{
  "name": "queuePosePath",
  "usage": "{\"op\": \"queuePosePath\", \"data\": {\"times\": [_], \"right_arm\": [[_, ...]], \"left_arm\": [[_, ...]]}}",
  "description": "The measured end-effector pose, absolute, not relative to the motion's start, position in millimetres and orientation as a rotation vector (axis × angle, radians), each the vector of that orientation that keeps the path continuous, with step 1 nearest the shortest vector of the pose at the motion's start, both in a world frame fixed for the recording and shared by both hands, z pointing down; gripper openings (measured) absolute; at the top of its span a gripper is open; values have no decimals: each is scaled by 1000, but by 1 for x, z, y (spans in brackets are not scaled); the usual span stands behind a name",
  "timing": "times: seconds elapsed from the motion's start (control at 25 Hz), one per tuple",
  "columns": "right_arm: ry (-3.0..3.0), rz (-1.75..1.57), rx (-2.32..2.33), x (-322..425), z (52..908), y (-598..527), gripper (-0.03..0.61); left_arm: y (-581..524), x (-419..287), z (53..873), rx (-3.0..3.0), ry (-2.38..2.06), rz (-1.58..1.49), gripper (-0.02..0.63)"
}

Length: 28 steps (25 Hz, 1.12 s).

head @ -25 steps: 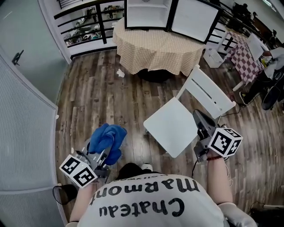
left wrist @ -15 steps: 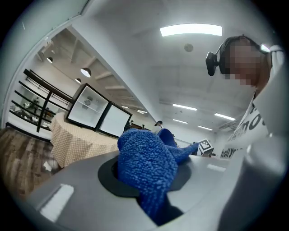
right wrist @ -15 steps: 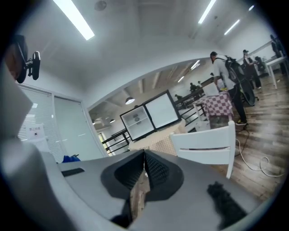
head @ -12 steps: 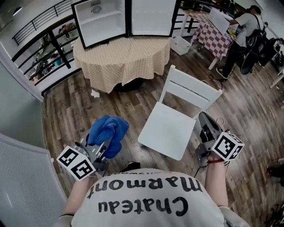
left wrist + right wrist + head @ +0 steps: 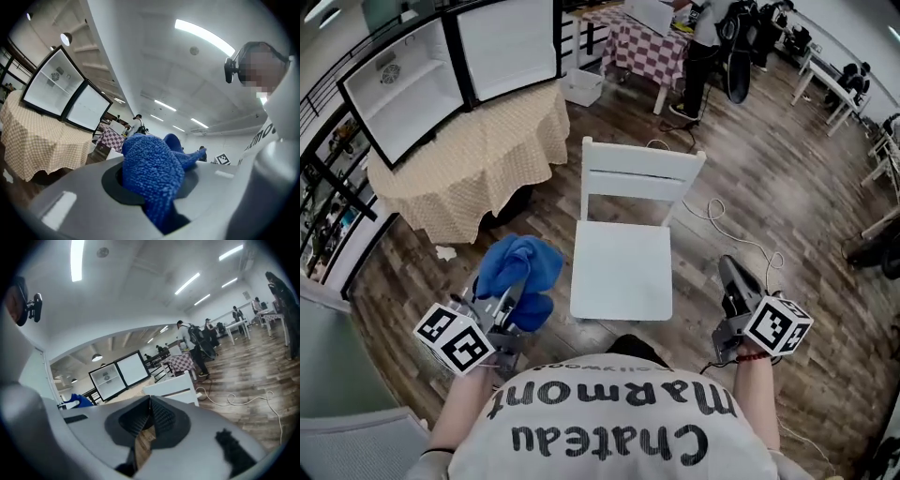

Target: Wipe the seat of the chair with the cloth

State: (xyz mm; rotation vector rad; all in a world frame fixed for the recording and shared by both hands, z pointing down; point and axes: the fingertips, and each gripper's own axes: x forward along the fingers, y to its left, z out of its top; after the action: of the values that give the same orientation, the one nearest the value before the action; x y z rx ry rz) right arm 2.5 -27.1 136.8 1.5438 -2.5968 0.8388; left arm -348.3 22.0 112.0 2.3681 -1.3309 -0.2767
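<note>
HEAD-DOWN VIEW: A person in a grey lettered shirt faces a white wooden chair (image 5: pixel 622 270) on a plank floor, a two-jaw gripper in each hand. The left gripper (image 5: pixel 508 298), held off the chair's left side and clear of it, has its jaws clamped on a blue terry cloth (image 5: pixel 521 267). The cloth bunches up out of the jaws above the floor, just beside the seat's left edge but apart from it. The right gripper (image 5: pixel 728 270) is held off the seat's right side, its ribbed jaws brought together at the tips with nothing between them. The chair's slatted back (image 5: pixel 642 176) is on the side away from the person. Beyond the chair to the left is a round table under a beige checked tablecloth (image 5: pixel 478 150), with a white cabinet (image 5: pixel 450 66), doors open, at its far side. A crumpled scrap of paper (image 5: pixel 445 251) lies on the floor near the table. A white cable (image 5: pixel 722 217) snakes over the boards right of the chair. Farther back, another person (image 5: pixel 705 37) stands at a red-checked table (image 5: pixel 637 42).
</note>
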Motion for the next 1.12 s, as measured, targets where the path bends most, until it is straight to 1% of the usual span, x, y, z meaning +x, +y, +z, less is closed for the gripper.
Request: {"op": "queuePosePath", "data": {"times": [0.12, 0.28, 0.44, 0.6, 0.8, 0.96, 1.12], "right_arm": [[-2506, 861, 1641, 26, 147, -13, 15], [-2402, 919, 1657, 36, 172, -17, 15], [-2308, 981, 1611, 42, 211, -39, 15], [-2274, 1144, 1536, 42, 258, -77, 15], [-2211, 1337, 1423, 44, 322, -113, 15], [-2082, 1475, 1317, 64, 387, -131, 15], [-2049, 1586, 1106, 45, 437, -144, 15]], "left_arm": [[-1, -333, 123, 2376, -1279, -232, 86], [-25, -314, 144, 2338, -1227, -196, 86], [-47, -291, 182, 2252, -1169, -135, 87], [-78, -267, 215, 2212, -1152, -47, 87], [-127, -260, 278, 2160, -1342, 118, 87], [-168, -243, 335, 2060, -1408, 247, 87], [-206, -235, 386, 1973, -1485, 353, 89]]}}
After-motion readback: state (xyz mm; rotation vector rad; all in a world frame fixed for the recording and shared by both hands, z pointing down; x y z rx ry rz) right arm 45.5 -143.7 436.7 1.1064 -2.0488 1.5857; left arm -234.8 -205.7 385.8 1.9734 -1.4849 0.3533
